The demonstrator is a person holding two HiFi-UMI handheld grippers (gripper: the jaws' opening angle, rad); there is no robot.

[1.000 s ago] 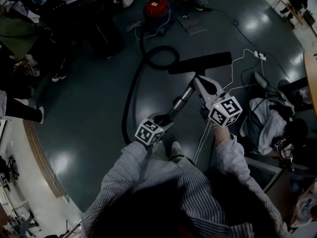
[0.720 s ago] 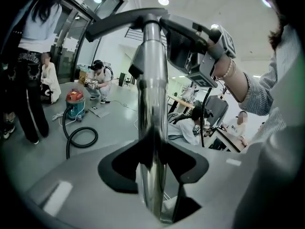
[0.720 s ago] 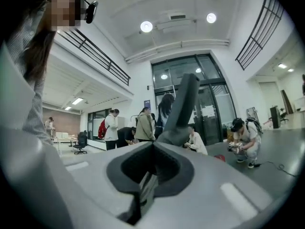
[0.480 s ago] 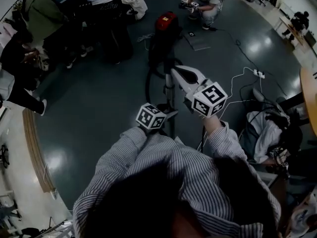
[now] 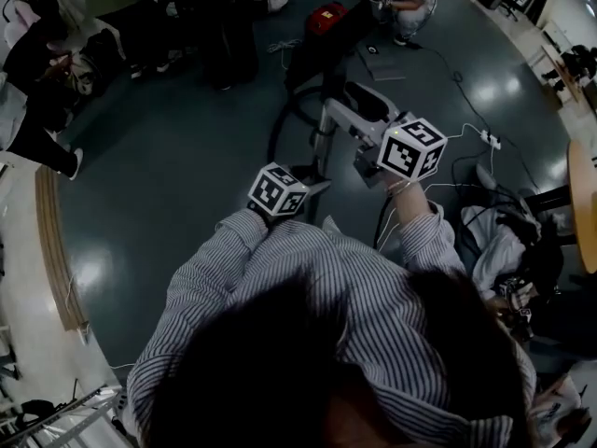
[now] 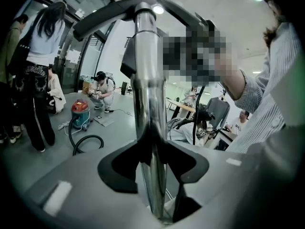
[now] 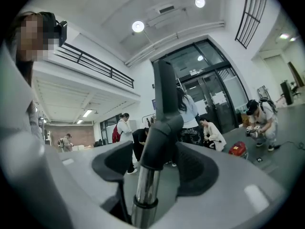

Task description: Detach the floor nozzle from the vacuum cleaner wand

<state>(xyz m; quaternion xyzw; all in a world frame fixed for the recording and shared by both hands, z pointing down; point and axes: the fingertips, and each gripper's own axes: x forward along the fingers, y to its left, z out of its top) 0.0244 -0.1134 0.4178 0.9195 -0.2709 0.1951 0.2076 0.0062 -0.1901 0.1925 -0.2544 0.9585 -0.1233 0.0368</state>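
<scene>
Wand [image 6: 147, 104] and floor nozzle [image 7: 164, 109] have swung up off the floor [image 5: 177, 166], upright now! The left hand-held gripper [image 6: 155, 168] clamps the chrome wand; the right hand-held gripper [image 7: 155, 168] has just sprung its jaws wide, the nozzle's neck loose between them.

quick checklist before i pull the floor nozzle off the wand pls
1. Left claw clamped on wand: ok.
2. Right claw gripping nozzle neck: not ok. Its jaws have just been opening, and the neck sits between them ungripped.
3. Floor nozzle raised off the floor: ok.
4. Release catch on the neck found: cannot tell.
5. Bystanders away from the raised nozzle: looks ok.
</scene>
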